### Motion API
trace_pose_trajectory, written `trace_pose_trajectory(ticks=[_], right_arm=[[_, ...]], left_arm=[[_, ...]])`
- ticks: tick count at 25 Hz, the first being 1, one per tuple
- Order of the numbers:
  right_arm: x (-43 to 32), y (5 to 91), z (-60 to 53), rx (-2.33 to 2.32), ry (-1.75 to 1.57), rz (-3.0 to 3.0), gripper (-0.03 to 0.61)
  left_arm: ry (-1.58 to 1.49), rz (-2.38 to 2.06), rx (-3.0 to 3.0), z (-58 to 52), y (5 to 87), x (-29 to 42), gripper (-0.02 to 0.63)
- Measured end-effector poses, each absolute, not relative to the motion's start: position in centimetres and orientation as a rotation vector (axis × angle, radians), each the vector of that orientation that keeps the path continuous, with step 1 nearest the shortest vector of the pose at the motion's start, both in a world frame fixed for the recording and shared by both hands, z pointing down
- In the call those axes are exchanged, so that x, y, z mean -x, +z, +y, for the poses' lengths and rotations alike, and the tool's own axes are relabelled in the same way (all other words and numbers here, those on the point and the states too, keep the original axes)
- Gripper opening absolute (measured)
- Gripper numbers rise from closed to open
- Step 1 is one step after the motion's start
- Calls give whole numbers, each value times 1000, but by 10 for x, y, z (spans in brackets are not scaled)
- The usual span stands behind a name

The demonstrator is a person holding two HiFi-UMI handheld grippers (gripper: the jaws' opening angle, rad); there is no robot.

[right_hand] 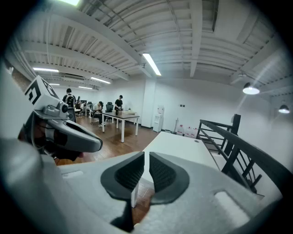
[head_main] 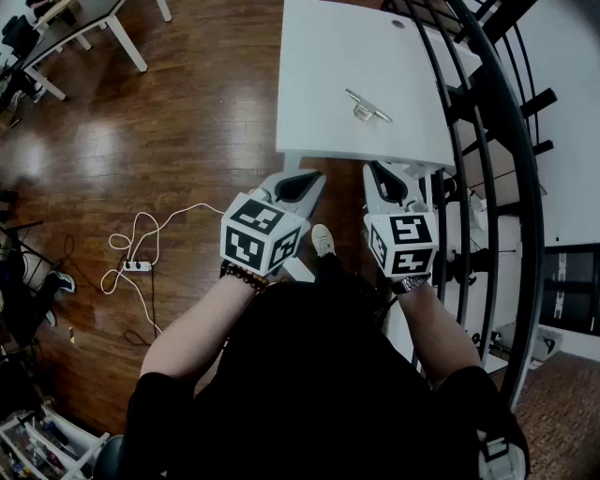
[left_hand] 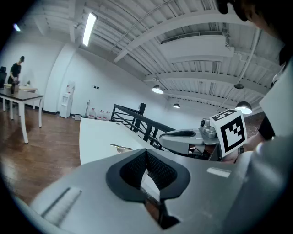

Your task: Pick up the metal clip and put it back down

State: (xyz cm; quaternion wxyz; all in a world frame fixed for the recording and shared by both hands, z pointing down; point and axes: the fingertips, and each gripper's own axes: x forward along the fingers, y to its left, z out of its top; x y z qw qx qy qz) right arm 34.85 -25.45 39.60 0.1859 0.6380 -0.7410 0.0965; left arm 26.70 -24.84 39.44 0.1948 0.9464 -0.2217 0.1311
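Note:
The metal clip point(head_main: 367, 107) lies on the white table point(head_main: 328, 56), right of its middle; in the left gripper view the clip point(left_hand: 121, 147) shows small on the table top point(left_hand: 96, 137). Both grippers hang side by side in front of the table's near edge, apart from the clip. My left gripper point(head_main: 302, 178) is shut: its pads point(left_hand: 137, 167) meet at the tips with nothing between them. My right gripper point(head_main: 384, 173) has a narrow slit between its pads point(right_hand: 132, 171), and the slit is empty. The right gripper view shows the table point(right_hand: 183, 146) ahead.
A black stair railing point(head_main: 487, 112) runs along the table's right side. On the wooden floor to the left lie a power strip with a white cable point(head_main: 138, 266). White desks point(head_main: 84, 28) stand at the far left. My shoe point(head_main: 322, 240) is below the grippers.

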Motion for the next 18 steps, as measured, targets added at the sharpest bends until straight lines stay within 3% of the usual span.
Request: trace_pose_trajectory(ticks=[18], right_arm=[[-466,500,-393,-1534,376,-2021,54]], left_arm=[[566,-677,-2438,-374,470,-393,15]])
